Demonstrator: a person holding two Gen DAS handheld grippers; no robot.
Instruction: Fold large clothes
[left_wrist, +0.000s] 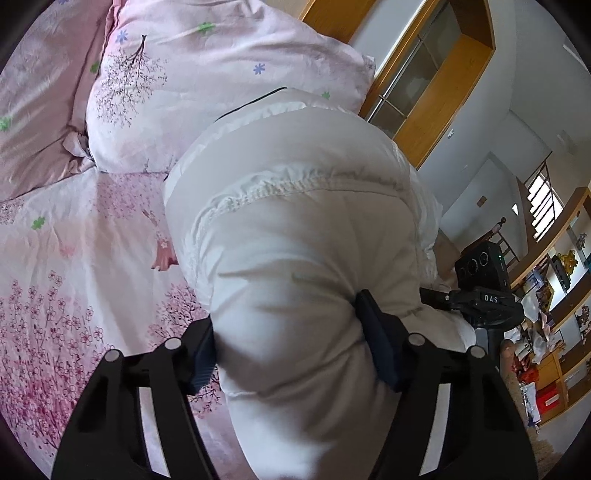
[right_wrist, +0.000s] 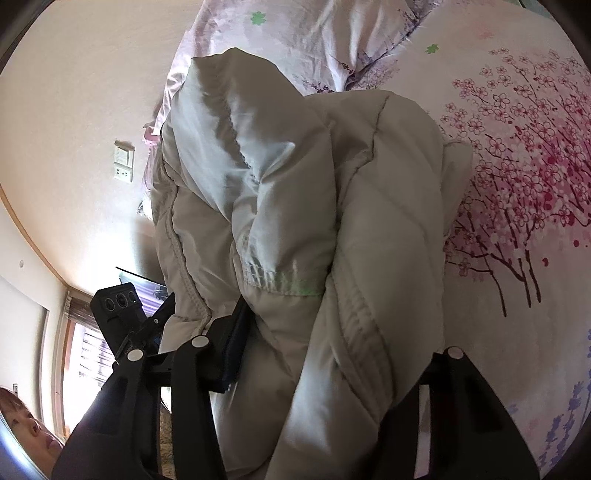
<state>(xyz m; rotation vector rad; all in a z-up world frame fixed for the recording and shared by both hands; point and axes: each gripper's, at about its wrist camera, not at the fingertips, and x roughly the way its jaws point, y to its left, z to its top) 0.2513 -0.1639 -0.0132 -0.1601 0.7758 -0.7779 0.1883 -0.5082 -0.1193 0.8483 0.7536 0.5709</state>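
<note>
We have the white padded jacket (left_wrist: 295, 229) bunched and lifted above the bed (left_wrist: 74, 258), the left gripper (left_wrist: 291, 343) clamped on one thick fold and the right gripper (right_wrist: 325, 354) clamped on another. The slick, puffy fabric could squeeze out of either pair of jaws, or the hanging bulk could drag and collapse our fold.

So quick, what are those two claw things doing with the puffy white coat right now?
Left gripper: jaws closed on the white padded jacket.
Right gripper: jaws closed on the same jacket.
</note>
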